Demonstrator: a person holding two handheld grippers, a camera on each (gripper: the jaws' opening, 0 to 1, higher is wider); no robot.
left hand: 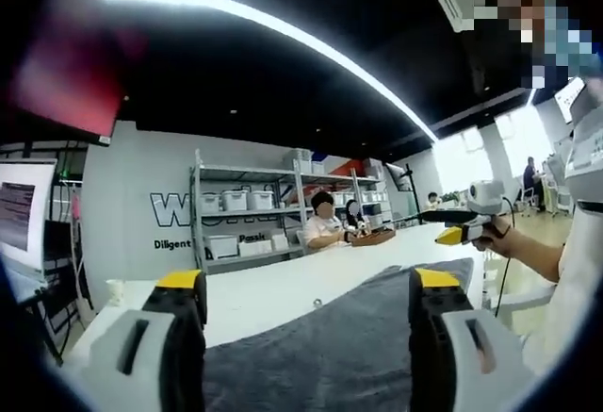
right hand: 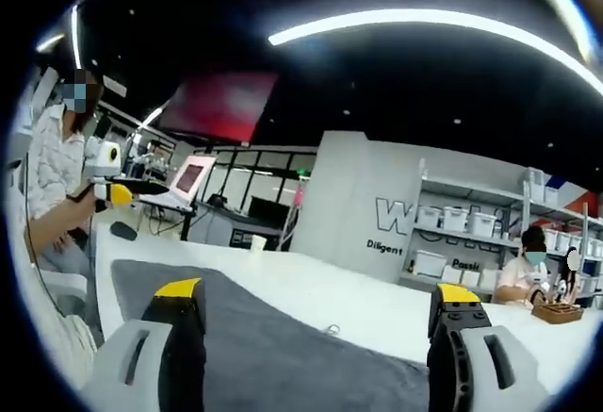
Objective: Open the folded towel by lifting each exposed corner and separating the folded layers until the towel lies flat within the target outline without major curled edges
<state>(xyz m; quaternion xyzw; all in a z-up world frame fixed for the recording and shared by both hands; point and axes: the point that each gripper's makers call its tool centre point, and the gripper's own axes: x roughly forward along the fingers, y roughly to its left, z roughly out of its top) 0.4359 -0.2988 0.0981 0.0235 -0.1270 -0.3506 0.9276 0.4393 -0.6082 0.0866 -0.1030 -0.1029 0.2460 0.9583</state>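
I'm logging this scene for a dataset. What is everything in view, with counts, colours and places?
towel: one, grey, spread on the table under both claws
table: one, white, under the towel
shelves: one rack, grey, white bins, by the back wall
seated people: at least two, at the table's far end
cup: one, white, far table edge
left claw: yellow tips, open, above towel
right claw: yellow tips, open, above towel

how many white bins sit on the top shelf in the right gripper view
3 white bins side by side on the shelf rack's top level, right of the wall lettering; more may be hidden further right.
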